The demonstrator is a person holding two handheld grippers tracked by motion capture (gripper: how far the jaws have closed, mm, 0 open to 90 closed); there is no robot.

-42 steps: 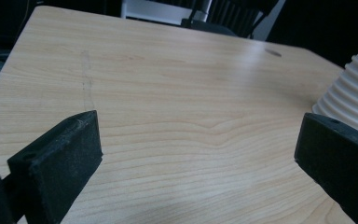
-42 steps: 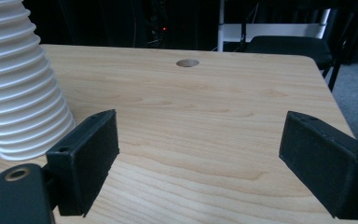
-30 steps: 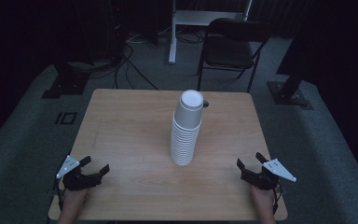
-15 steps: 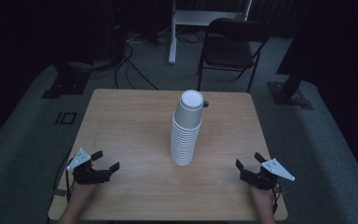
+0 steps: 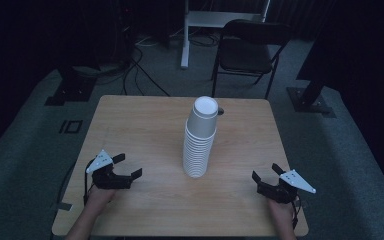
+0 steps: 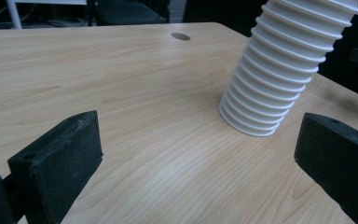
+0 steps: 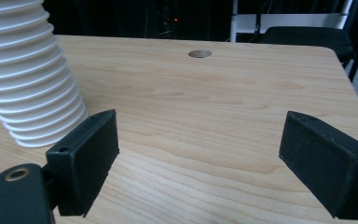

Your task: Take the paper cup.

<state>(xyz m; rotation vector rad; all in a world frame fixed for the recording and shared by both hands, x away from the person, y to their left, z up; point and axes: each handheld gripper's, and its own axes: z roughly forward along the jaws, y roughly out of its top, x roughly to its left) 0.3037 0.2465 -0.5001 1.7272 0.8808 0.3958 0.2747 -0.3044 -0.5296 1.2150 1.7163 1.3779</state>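
Observation:
A tall stack of white paper cups (image 5: 200, 140) stands upside down in the middle of the wooden table (image 5: 140, 125), leaning slightly. My left gripper (image 5: 128, 165) rests near the table's front left, open, jaws turned toward the stack and well apart from it. In the left gripper view the cup stack (image 6: 279, 79) rises ahead on the right, beyond the open left gripper (image 6: 200, 135). My right gripper (image 5: 265, 172) sits at the front right, open and holding nothing. In the right gripper view the cup stack (image 7: 32, 88) stands at the far left, past the open right gripper (image 7: 203, 144).
A round cable hole (image 5: 220, 111) lies in the tabletop just behind the stack. A black folding chair (image 5: 250, 50) and a white stand (image 5: 185, 35) are beyond the far edge. Bare wood surrounds the stack on both sides.
My left gripper has slid right and a little forward, toward the cup stack. The right gripper has barely moved. The stack is still.

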